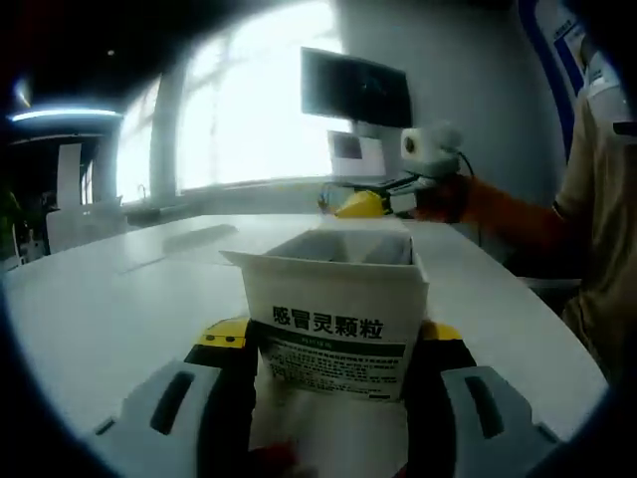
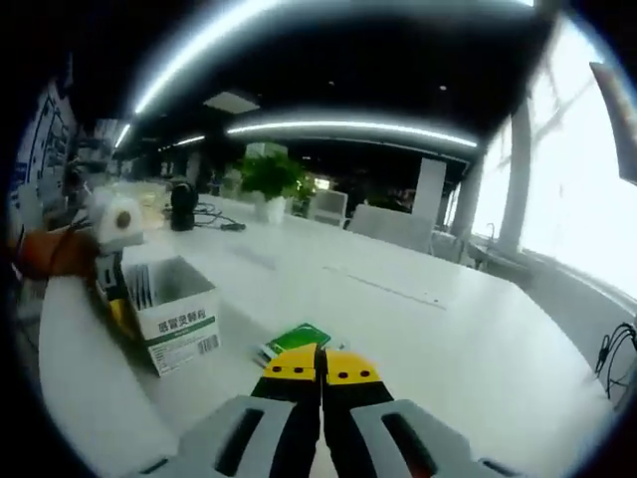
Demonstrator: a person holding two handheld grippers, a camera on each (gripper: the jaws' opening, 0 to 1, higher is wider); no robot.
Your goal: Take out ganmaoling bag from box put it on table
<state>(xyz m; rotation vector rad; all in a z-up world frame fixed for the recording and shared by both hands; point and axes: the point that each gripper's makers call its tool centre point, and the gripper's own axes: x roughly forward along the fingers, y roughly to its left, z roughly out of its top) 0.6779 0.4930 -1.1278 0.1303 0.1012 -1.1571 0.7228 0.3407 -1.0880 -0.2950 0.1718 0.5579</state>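
While the left gripper (image 1: 333, 349) clamps the open box (image 1: 336, 319) above the table (image 1: 119, 299), the right gripper (image 2: 320, 370) has its jaws pressed together on a green ganmaoling bag (image 2: 296, 341), low over the table's middle. The hold is a thin edge pinch, so the bag could slip or drag back on release. Remaining sachets (image 2: 142, 286) stand upright in the box, and tipping it could spill them.

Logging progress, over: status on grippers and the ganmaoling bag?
Left gripper shut on box, box open. Right gripper shut, empty. Green bag on table by right fingers. Nothing in the way.

White table (image 2: 418, 329) stretching across an open office; large windows (image 1: 249, 129) glowing at far side; ceiling light strips (image 2: 348, 127) shining; potted plant (image 2: 271, 179) standing far left; wall monitor (image 1: 355, 88) hanging.
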